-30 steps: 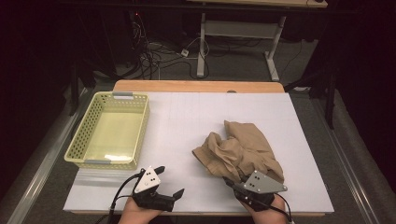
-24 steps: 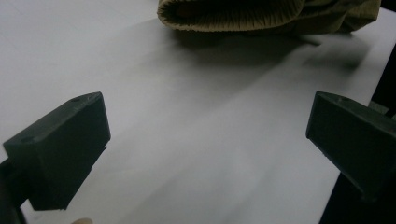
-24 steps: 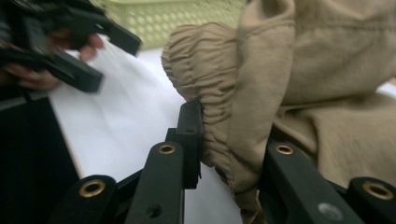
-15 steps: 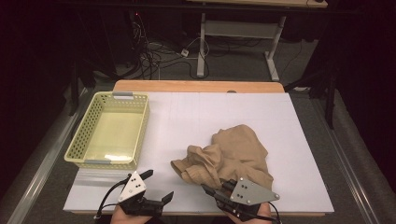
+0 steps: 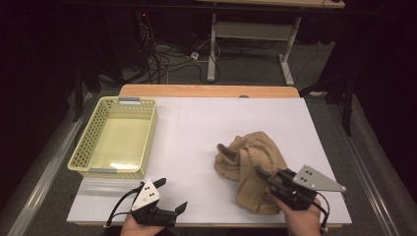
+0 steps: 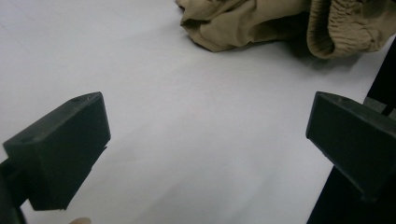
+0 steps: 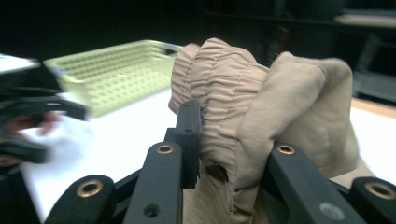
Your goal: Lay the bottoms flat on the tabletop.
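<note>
A crumpled tan garment (image 5: 250,160) with an elastic waistband lies on the right half of the white table top (image 5: 196,123). My right gripper (image 5: 263,179) is at the cloth's near edge and is shut on it. In the right gripper view the gathered waistband (image 7: 219,84) bunches up between the black jaws of the right gripper (image 7: 229,140). My left gripper (image 5: 172,193) is low at the front left, open with nothing between its fingers. Seen from the left gripper (image 6: 208,116), the garment (image 6: 261,23) lies well beyond the tips.
A pale yellow mesh basket (image 5: 81,147) with nothing in it stands at the table's left side; it is also in the right gripper view as the basket (image 7: 116,70). Bare white surface lies between basket and garment. Past the table's far wooden edge (image 5: 206,91) are cables and a desk frame.
The garment, pulled out leftward half a second ago, has bunched back to the right. My right gripper moved right and rose a little with the cloth. The left gripper hardly moved.
</note>
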`<state>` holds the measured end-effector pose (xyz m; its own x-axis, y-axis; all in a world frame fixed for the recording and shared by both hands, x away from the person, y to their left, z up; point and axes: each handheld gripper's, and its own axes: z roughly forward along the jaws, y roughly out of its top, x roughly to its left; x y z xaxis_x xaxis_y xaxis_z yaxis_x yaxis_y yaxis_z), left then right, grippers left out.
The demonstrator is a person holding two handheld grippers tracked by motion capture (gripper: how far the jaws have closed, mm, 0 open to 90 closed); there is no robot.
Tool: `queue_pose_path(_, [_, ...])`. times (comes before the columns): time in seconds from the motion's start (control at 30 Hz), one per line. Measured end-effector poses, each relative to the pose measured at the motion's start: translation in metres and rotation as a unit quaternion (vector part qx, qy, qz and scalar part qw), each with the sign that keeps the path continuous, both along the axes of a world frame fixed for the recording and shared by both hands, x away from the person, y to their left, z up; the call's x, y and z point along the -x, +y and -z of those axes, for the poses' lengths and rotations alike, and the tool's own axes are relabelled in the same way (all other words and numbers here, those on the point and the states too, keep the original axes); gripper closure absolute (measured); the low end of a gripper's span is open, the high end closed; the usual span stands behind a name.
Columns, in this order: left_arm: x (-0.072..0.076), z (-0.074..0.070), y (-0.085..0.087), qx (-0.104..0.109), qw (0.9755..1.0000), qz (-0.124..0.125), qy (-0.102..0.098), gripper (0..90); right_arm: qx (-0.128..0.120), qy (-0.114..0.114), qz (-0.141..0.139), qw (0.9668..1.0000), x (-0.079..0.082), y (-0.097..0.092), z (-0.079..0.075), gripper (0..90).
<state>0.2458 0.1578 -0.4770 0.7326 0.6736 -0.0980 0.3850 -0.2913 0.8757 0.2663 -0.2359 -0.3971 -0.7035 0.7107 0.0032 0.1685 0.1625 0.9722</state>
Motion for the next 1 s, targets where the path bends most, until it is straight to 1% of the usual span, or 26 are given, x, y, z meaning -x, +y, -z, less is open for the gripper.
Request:
queue_pose_path(0.07, [-0.003,0.0,-0.005,-0.002,1.0,0.006,0.001,0.0,-0.008,0.016,0.027,0.9995,-0.006,-0.021,0.007,73.8])
queue_pose_path(0.13, [-0.005,0.0,-0.011,-0.003,0.9999,0.014,0.001,0.0,-0.015,0.034,0.054,0.9978,-0.012,-0.041,0.015,68.6])
queue_pose_path(0.17, [-0.007,0.001,-0.014,-0.003,0.9998,0.017,0.002,0.0,-0.015,0.042,0.063,0.997,-0.014,-0.049,0.019,65.1])
queue_pose_path(0.2, [-0.008,0.0,-0.017,-0.002,0.9998,0.022,0.002,0.0,-0.01,0.051,0.072,0.996,-0.015,-0.057,0.023,62.0])
queue_pose_path(0.27, [-0.01,0.0,-0.023,0.007,0.9994,0.033,0.009,0.0,-0.012,0.065,0.089,0.9938,-0.017,-0.069,0.031,55.2])
queue_pose_path(0.33, [-0.012,-0.001,-0.032,0.005,0.999,0.043,0.011,0.0,-0.014,0.076,0.099,0.9921,-0.018,-0.077,0.035,49.1])
queue_pose_path(0.37, [-0.014,-0.001,-0.037,-0.001,0.9989,0.045,0.011,0.0,-0.012,0.078,0.104,0.9915,-0.017,-0.079,0.036,47.0])
queue_pose_path(0.47, [-0.023,-0.002,-0.051,-0.006,0.9984,0.049,0.027,0.0,0.003,0.069,0.117,0.9908,-0.012,-0.081,0.035,42.0])
queue_pose_path(0.5, [-0.026,-0.003,-0.057,-0.008,0.9982,0.05,0.032,0.0,0.004,0.066,0.118,0.9908,-0.01,-0.081,0.034,41.6])
queue_pose_path(0.57, [-0.034,-0.004,-0.07,-0.02,0.9977,0.053,0.036,0.0,0.005,0.063,0.117,0.9911,-0.005,-0.082,0.033,41.0])
queue_pose_path(0.63, [-0.046,-0.005,-0.086,-0.035,0.9967,0.059,0.044,0.8,0.01,0.059,0.12,0.991,0.0,-0.083,0.033,40.9])
queue_pose_path(0.7, [-0.06,-0.005,-0.105,-0.048,0.9958,0.059,0.051,3.2,0.012,0.058,0.122,0.9908,0.004,-0.083,0.034,40.9])
queue_pose_path(0.8, [-0.085,-0.002,-0.132,-0.072,0.9935,0.056,0.068,11.3,0.014,0.062,0.118,0.9909,0.008,-0.082,0.037,41.0])
queue_pose_path(0.83, [-0.092,-0.002,-0.141,-0.084,0.9921,0.056,0.074,13.9,0.016,0.062,0.117,0.9911,0.01,-0.081,0.038,41.0])
queue_pose_path(0.9, [-0.106,-0.001,-0.159,-0.108,0.9884,0.064,0.086,15.8,0.02,0.063,0.112,0.9915,0.013,-0.079,0.04,41.0])
queue_pose_path(0.97, [-0.113,0.001,-0.172,-0.128,0.9857,0.063,0.089,26.3,0.025,0.066,0.105,0.992,0.017,-0.076,0.042,41.0])
queue_pose_path(1.0, [-0.116,0.001,-0.176,-0.131,0.9859,0.06,0.086,29.4,0.027,0.069,0.101,0.9921,0.019,-0.074,0.044,41.0])
